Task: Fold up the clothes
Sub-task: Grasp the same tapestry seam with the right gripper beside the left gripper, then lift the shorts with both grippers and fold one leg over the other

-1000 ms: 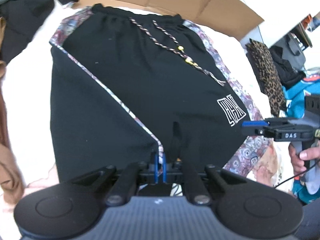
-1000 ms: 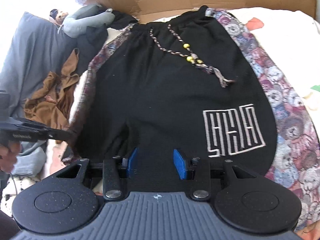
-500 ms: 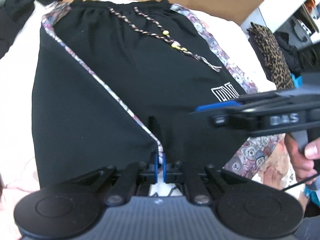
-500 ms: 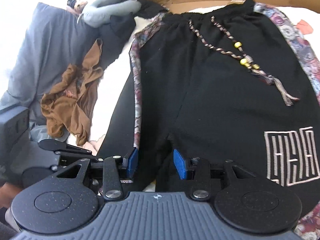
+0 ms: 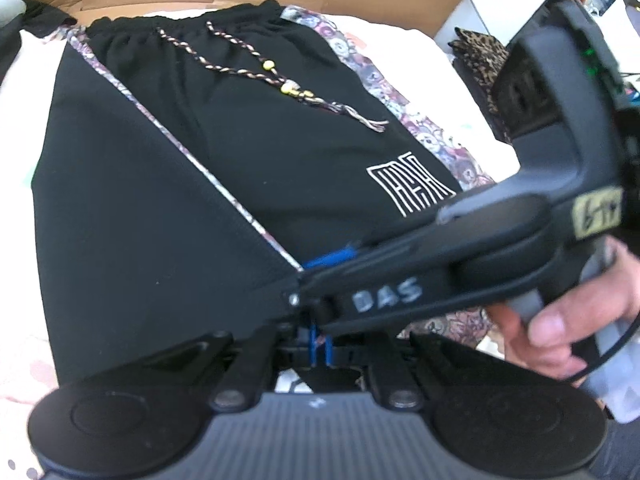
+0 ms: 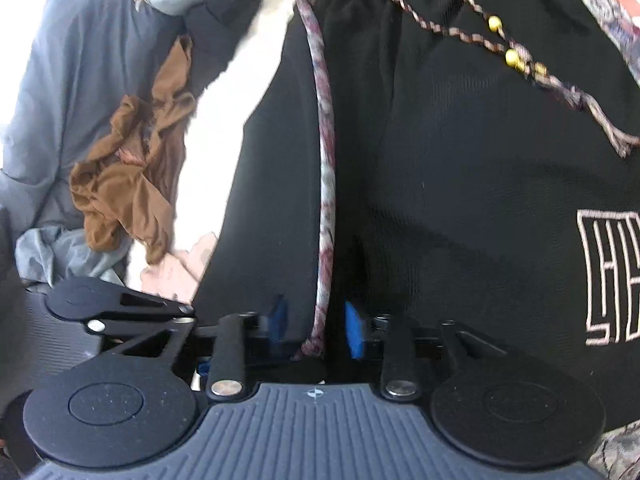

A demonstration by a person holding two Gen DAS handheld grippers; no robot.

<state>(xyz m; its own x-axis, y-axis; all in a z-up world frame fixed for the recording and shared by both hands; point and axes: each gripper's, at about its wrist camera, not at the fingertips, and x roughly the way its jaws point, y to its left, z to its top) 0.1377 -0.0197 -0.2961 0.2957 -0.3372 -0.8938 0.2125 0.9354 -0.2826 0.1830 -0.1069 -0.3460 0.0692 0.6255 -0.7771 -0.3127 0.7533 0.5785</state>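
Black shorts (image 5: 168, 208) half folded; left gripper (image 5: 320, 346) pinched on hem corner, right gripper (image 6: 316, 330) spread apart round same corner.

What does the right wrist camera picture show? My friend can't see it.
Black shorts with a patterned side stripe lie spread out, the stripe running between the open blue tips of the right claw. A braided drawstring crosses the waist; brown cloth lies left.

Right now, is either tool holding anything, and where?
Left tool is shut on the black shorts at the folded-over patterned hem corner. Right tool is open, straddling that same edge, holding nothing.
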